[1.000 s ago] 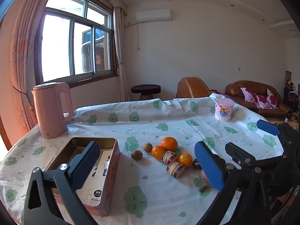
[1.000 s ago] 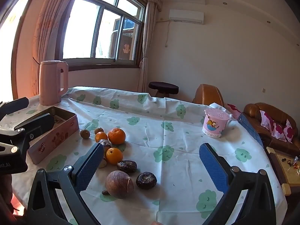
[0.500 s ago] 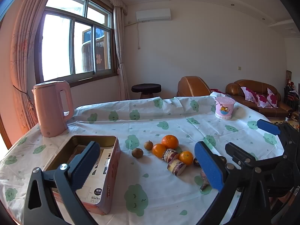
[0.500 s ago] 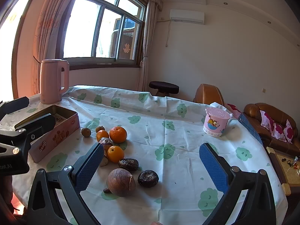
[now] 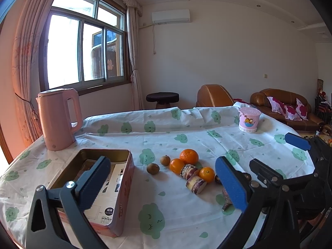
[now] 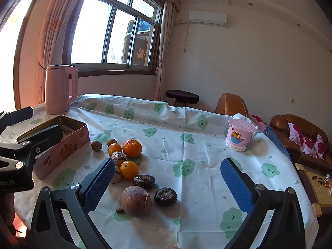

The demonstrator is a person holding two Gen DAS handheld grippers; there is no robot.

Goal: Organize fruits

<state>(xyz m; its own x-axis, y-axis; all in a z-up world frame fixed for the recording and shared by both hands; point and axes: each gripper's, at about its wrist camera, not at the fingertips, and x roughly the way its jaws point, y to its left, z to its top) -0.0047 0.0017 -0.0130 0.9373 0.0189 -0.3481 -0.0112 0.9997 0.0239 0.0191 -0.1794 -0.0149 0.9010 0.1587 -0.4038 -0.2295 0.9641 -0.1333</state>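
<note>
both tools hang above the near edge of the counter [image 6: 186, 145], each with its jaws spread wide and nothing between them. the left tool [image 5: 164, 184] sits over the near left corner, its left finger in front of the open pink tin [image 5: 108, 186], which lies along the left edge and has printed paper inside. the right tool [image 6: 168, 184] frames the fruit closest to the near edge: a large brown round fruit [image 6: 136, 200] with a dark wrinkled one [image 6: 165, 196] just beside it on the right and another dark wrinkled piece [image 6: 144, 181] right behind it. the rest of the fruit lies in a loose cluster toward the middle of the counter, just right of the tin: a big orange [image 6: 132, 148] farthest back, two smaller oranges [image 6: 129, 169] nearer, two cut purple-skinned pieces [image 5: 196, 184] between them, and two small brown fruits [image 5: 153, 168] nearest the tin. none of the fruit is in the tin. a pink kettle [image 5: 58, 118] stands at the far left corner, and a pink lidded cup [image 6: 240, 134] stands toward the far right edge
</note>
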